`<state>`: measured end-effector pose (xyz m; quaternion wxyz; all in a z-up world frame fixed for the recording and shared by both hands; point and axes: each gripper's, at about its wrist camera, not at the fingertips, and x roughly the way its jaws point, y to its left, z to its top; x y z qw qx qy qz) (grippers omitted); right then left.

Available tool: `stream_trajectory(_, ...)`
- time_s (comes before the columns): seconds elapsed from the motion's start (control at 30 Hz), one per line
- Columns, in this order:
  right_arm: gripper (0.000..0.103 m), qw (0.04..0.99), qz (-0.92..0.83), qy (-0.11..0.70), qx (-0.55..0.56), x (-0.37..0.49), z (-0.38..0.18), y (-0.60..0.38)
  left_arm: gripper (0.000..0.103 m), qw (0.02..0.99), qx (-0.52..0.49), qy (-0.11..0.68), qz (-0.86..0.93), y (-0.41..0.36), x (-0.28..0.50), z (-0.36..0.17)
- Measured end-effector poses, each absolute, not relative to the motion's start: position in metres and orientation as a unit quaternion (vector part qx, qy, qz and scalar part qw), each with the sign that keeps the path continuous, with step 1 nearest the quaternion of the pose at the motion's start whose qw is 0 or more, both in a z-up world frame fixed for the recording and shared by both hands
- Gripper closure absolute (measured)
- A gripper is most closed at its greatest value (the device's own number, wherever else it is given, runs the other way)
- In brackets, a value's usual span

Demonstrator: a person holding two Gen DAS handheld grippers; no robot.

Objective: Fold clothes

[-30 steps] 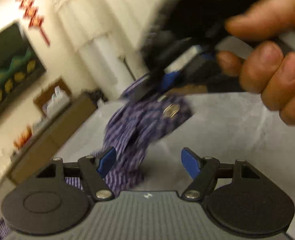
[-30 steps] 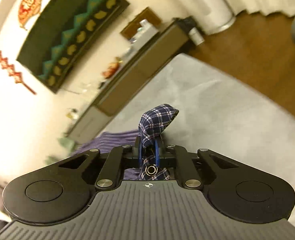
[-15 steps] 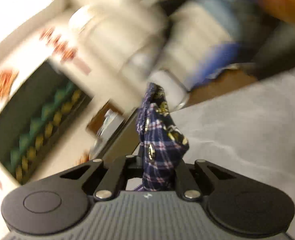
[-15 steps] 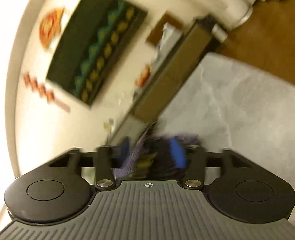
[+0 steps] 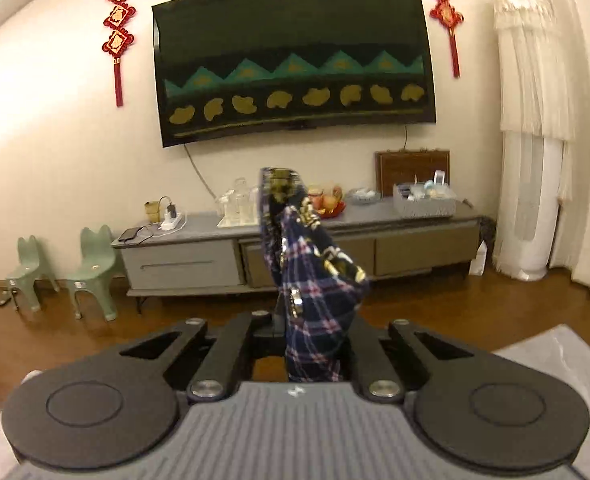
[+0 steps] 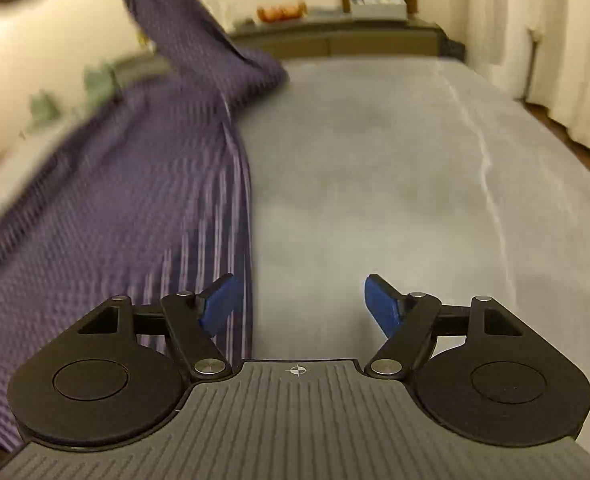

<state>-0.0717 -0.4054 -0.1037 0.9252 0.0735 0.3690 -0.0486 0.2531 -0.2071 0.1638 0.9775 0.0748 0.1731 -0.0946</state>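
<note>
My left gripper [image 5: 313, 344] is shut on a bunched corner of the navy plaid garment [image 5: 311, 280], which sticks up from the jaws with gold trim and a metal snap showing. In the right wrist view the same garment [image 6: 127, 200] looks purple and striped; it hangs from the upper left and drapes across the left side of the grey bed surface [image 6: 375, 184]. My right gripper [image 6: 297, 306] hovers over the bed at the cloth's edge, its jaws opening with nothing between the blue pads [image 6: 381, 304]; the left pad lies in front of the cloth.
A dark wall screen [image 5: 295, 60] hangs above a long grey cabinet [image 5: 295, 248] loaded with small items. Two green stools [image 5: 91, 268] stand at the left, a white covered column [image 5: 531, 140] at the right. Curtains [image 6: 567, 40] flank the bed's right side.
The right gripper let go of the plaid corner and swung down toward the bed. The left gripper shut on the garment, lifted it and turned to face the wall.
</note>
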Motion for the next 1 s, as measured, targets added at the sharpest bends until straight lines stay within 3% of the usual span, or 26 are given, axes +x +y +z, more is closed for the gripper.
stream_trajectory(0.07,0.029,0.927,-0.058,0.367,0.060,-0.085,-0.109,-0.390,0.097,0.979,0.064,0.169,-0.098,-0.205,0.256,0.176)
stream_trajectory(0.13,0.059,0.930,-0.070,0.358,0.041,-0.097,-0.109,-0.378,0.097,0.980,0.053,0.164,-0.104,-0.202,0.257,0.189)
stream_trajectory(0.17,0.093,0.932,-0.065,0.355,0.035,-0.100,-0.108,-0.372,0.097,0.980,0.049,0.162,-0.109,-0.202,0.262,0.194)
stream_trajectory(0.2,0.103,0.933,-0.055,0.353,0.043,-0.102,-0.106,-0.369,0.097,0.980,0.044,0.158,-0.111,-0.204,0.268,0.197)
stream_trajectory(0.37,0.103,0.957,-0.054,0.284,-0.012,-0.126,-0.082,-0.331,0.097,0.989,-0.028,0.112,-0.091,-0.169,0.277,0.214)
stream_trajectory(0.5,0.103,0.958,-0.034,0.254,-0.130,-0.134,-0.071,-0.272,0.097,0.990,-0.025,0.139,-0.016,-0.122,0.282,0.193)
stream_trajectory(0.7,0.103,0.941,0.012,0.289,-0.178,-0.125,-0.086,-0.234,0.097,0.976,0.011,0.209,0.059,-0.077,0.291,0.118)
stream_trajectory(0.83,0.101,0.933,0.044,0.317,-0.163,-0.124,-0.097,-0.229,0.097,0.978,-0.008,0.206,0.025,-0.070,0.273,0.095)
stream_trajectory(0.93,0.064,0.932,0.096,0.338,-0.092,-0.122,-0.097,-0.241,0.097,0.983,-0.030,0.180,-0.032,-0.060,0.242,0.092)
stream_trajectory(0.97,0.055,0.931,0.117,0.342,-0.059,-0.122,-0.092,-0.248,0.097,0.983,-0.033,0.172,-0.055,-0.056,0.230,0.092)
stream_trajectory(1.0,0.055,0.930,0.139,0.341,-0.023,-0.121,-0.083,-0.258,0.096,0.983,-0.036,0.163,-0.079,-0.053,0.218,0.091)
